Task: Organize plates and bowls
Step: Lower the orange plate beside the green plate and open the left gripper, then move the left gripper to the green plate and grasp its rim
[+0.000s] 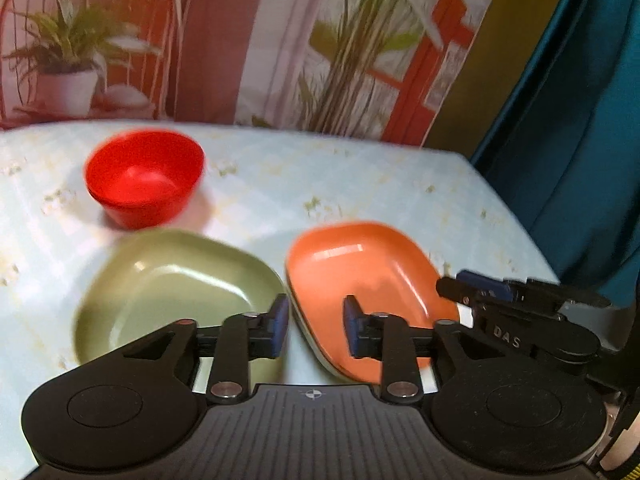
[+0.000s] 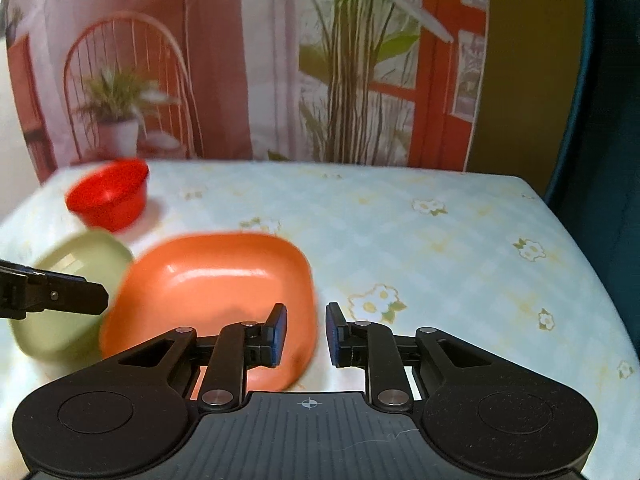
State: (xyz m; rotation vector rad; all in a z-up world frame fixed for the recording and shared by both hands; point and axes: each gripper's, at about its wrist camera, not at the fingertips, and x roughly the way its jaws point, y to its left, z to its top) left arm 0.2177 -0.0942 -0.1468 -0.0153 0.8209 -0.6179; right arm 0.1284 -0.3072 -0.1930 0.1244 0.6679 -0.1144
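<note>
The orange plate (image 2: pixel 212 292) sits on the counter (image 2: pixel 440 248) beside the green plate (image 1: pixel 176 292), the red bowl (image 1: pixel 144 178) behind. Both the left gripper (image 1: pixel 316 330) and right gripper (image 2: pixel 306 334) have fingers spread, holding nothing. The plates look light, stiff and glossy, probably slippery; pinch the raised rim.

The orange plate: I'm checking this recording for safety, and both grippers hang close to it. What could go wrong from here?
1. The left gripper and right gripper are both open around the orange plate's near edge and close together; they might collide.
2. The green plate nearly touches the orange one, so a lift could knock it.
3. The orange plate looks glossy; a thin rim pinch might slip.
</note>
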